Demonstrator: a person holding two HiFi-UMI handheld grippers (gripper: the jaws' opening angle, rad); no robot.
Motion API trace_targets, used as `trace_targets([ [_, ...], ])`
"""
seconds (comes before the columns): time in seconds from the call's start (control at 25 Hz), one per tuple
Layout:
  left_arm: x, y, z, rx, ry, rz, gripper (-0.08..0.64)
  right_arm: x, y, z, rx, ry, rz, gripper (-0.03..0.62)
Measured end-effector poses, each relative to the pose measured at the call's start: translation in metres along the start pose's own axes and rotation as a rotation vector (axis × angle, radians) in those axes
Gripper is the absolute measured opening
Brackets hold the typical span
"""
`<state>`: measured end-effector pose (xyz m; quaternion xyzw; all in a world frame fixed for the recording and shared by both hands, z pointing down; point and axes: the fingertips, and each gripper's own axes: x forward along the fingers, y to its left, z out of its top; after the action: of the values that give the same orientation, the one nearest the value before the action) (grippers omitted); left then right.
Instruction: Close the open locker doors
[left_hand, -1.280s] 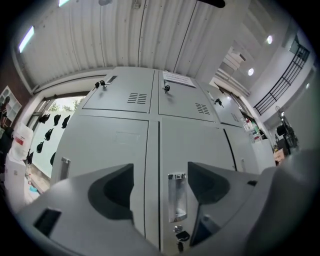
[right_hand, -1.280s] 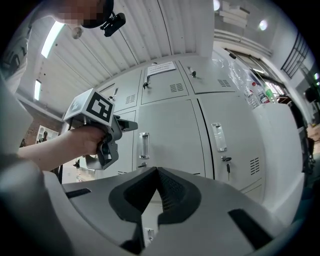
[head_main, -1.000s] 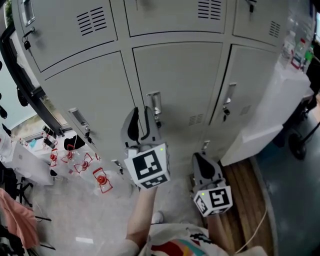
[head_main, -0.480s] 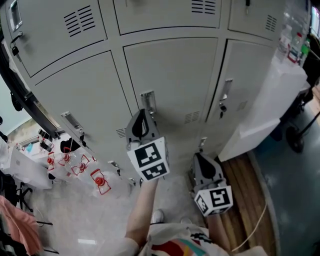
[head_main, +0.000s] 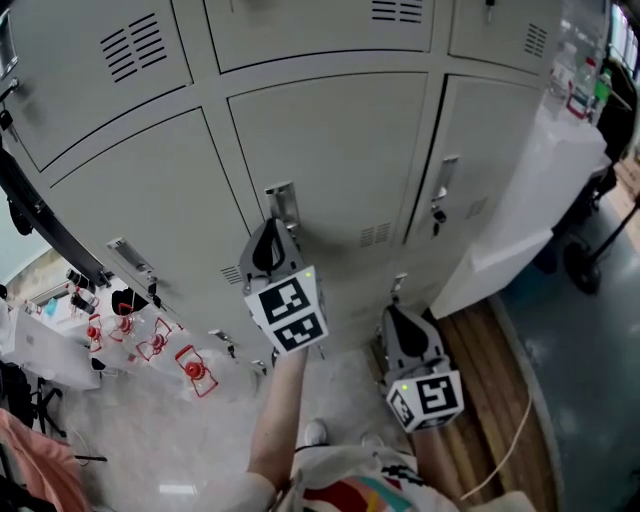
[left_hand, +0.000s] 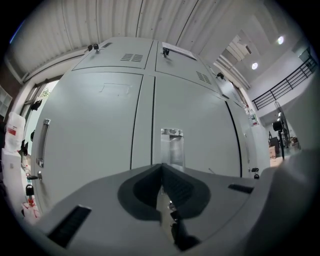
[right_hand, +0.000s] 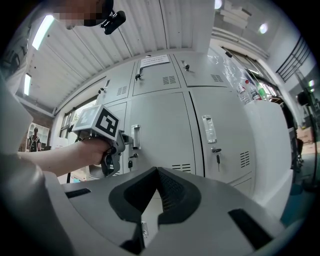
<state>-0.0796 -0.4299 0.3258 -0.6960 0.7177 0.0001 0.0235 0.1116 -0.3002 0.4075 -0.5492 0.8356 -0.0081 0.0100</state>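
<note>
**Closing in on the lockers.** The left gripper (head_main: 270, 248), jaws pressed together on nothing, points level at the middle door (head_main: 340, 150). Its tips sit just below the handle (head_main: 282, 203); whether they touch the panel cannot be told. That door stands straight ahead of the tips and looks flush with the doors beside and above it, so no gap shows from here. The right gripper (head_main: 398, 322), jaws likewise together and empty, hangs lower and to the right, facing a lower door (head_main: 365, 300).

The likeliest trouble from here is a push that lands badly. Shut tips could skid on the smooth painted steel or snag the handle, and a door pressed short of its latch may spring back out. A key (head_main: 437, 212) hangs from the lock of the door to the right, where a careless sideways sweep could knock it.

The left forearm (head_main: 280, 420) reaches nearly straight out from the body, with the gripper's marker cube (head_main: 288, 315) facing up toward the head camera. The right gripper is held closer to the torso, its own cube also facing up.
</note>
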Motion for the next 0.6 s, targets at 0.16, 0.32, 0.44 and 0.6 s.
trace_targets([
  [0.16, 0.007, 0.006, -0.004, 0.000, 0.013, 0.002, 0.006, 0.001, -0.002, 0.000, 0.002, 0.009, -0.007, 0.005],
  [0.32, 0.007, 0.005, -0.004, 0.006, 0.010, -0.001, 0.006, 0.002, -0.002, 0.002, -0.004, 0.008, -0.003, 0.005],
  [0.44, -0.002, 0.001, 0.000, 0.014, -0.019, -0.030, 0.006, 0.003, 0.001, 0.004, -0.007, 0.007, 0.004, 0.005],
  [0.6, -0.030, -0.007, -0.008, 0.061, -0.055, -0.088, 0.007, 0.003, 0.006, 0.001, -0.032, 0.008, 0.021, 0.005],
])
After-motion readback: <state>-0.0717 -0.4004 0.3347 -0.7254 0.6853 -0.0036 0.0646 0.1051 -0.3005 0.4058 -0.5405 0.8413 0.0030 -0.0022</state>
